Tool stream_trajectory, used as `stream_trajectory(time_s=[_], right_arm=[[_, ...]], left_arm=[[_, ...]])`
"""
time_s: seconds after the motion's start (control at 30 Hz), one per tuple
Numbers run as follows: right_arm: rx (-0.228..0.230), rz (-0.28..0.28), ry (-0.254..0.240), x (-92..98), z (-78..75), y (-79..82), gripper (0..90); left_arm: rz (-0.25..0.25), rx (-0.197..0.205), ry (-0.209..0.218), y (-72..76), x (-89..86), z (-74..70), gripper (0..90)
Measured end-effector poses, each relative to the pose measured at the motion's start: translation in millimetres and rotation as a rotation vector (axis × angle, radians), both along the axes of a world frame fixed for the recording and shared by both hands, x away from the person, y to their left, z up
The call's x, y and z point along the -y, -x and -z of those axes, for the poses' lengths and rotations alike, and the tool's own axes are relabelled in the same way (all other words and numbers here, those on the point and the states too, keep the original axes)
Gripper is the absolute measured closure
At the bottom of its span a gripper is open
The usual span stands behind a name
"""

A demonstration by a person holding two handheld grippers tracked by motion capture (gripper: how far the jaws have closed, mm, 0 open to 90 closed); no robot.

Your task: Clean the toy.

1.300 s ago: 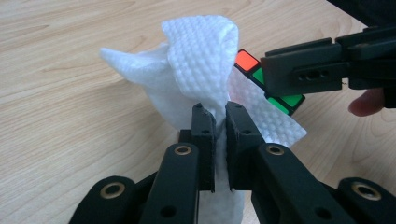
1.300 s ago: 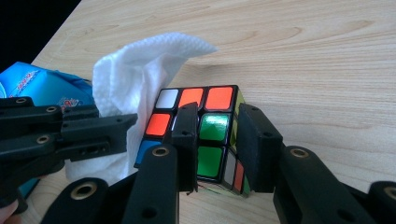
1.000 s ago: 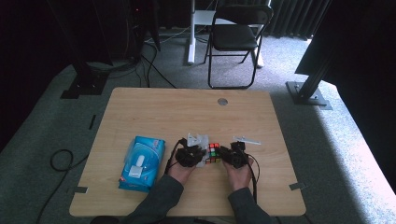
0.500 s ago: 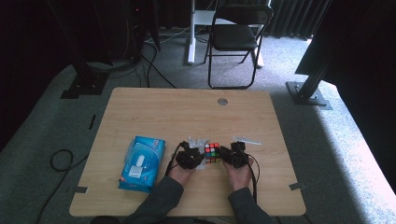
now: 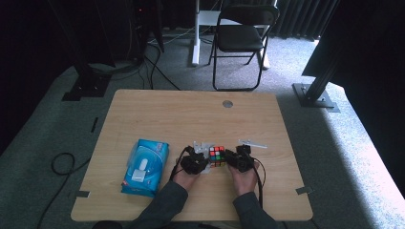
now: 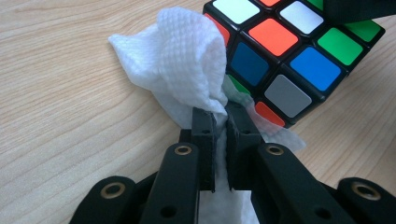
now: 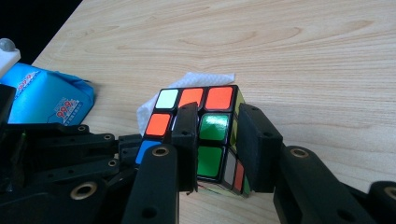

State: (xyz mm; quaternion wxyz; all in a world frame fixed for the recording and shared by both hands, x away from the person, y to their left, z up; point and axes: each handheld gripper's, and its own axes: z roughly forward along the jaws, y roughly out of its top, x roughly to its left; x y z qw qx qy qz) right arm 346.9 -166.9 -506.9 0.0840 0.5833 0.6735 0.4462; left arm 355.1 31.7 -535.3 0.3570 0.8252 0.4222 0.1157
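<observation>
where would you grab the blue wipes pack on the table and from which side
Take the blue wipes pack across its two long edges, coming straight down from above. It lies flat on the table, soft and wide, with bare wood along both long sides. Grip nearer an end than the middle, probably, since the white flip lid sits there and would likely keep the jaws from closing evenly.

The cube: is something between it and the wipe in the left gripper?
Nothing visible. The left gripper is shut on the white wipe, which lies against the cube. The right gripper clamps the cube.
</observation>
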Motion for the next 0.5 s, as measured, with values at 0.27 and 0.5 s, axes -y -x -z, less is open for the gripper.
stream_trajectory(time_s=[0.27, 0.5], right_arm=[[-0.001, 0.000, -0.007, 0.5, 0.4, 0.0, 69.5], [0.000, 0.001, -0.009, 0.6, 0.7, 0.1, 69.5]], left_arm=[[-0.002, 0.004, 0.012, 0.7, -2.2, -0.6, 83.0], [-0.009, 0.009, 0.022, 1.3, -7.2, -3.8, 83.1]])
